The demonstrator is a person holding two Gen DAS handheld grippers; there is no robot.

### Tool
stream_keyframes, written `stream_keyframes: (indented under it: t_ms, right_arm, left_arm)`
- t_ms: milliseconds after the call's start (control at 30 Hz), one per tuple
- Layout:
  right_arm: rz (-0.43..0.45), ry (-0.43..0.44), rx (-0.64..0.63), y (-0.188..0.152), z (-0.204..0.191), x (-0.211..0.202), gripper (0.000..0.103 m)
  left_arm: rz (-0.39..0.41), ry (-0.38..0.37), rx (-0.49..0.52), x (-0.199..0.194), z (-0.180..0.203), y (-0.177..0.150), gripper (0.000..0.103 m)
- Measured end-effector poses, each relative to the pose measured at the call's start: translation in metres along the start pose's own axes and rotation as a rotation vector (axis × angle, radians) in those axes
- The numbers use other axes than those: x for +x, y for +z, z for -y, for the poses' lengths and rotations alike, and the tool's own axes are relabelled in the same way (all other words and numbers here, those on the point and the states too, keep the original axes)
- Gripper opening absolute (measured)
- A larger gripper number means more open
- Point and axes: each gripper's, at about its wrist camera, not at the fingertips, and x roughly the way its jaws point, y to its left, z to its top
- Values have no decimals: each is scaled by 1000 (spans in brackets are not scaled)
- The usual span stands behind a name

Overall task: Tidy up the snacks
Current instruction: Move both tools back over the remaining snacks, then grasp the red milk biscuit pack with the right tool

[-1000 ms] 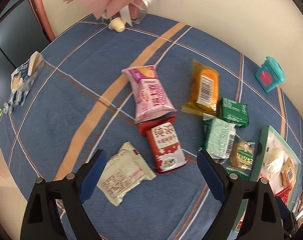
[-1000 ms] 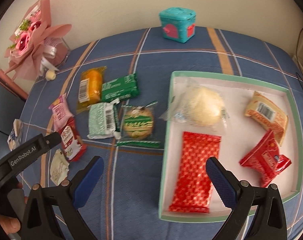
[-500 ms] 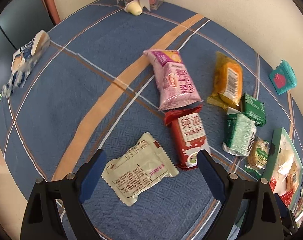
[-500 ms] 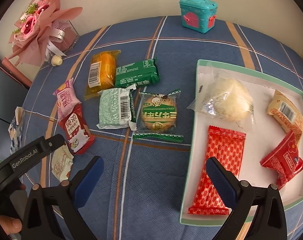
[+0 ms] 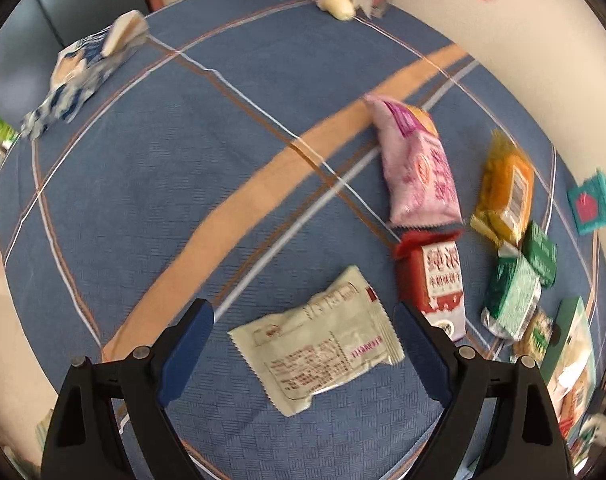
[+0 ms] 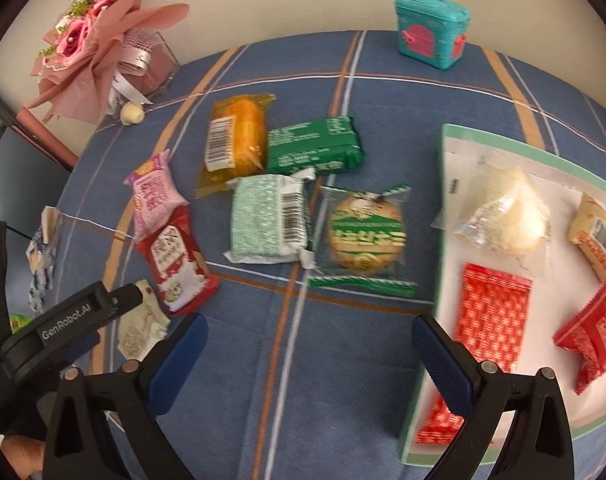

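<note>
Left gripper (image 5: 305, 340) wide open, cream packet (image 5: 317, 342) between pads, untouched, lying on cloth (image 5: 143, 184). Right gripper (image 6: 309, 354) open, empty, above cloth beside tray (image 6: 443, 216). Tray partly cut off; packet print blurred.

cream packet (image 5: 319, 340): flat, print up | red packet (image 5: 435, 276): just beside | tablecloth

Loose snacks (image 6: 267, 220) lie beside the tray (image 6: 427, 364) (four packets inside).
</note>
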Motion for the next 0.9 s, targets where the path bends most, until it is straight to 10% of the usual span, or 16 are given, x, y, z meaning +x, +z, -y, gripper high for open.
stream_keyframes:
  t_ms: [900]
  right_arm:
    - [-33, 9, -241, 20, -100, 65, 75]
  left_arm:
    - [20, 20, -23, 18, -35, 30, 92]
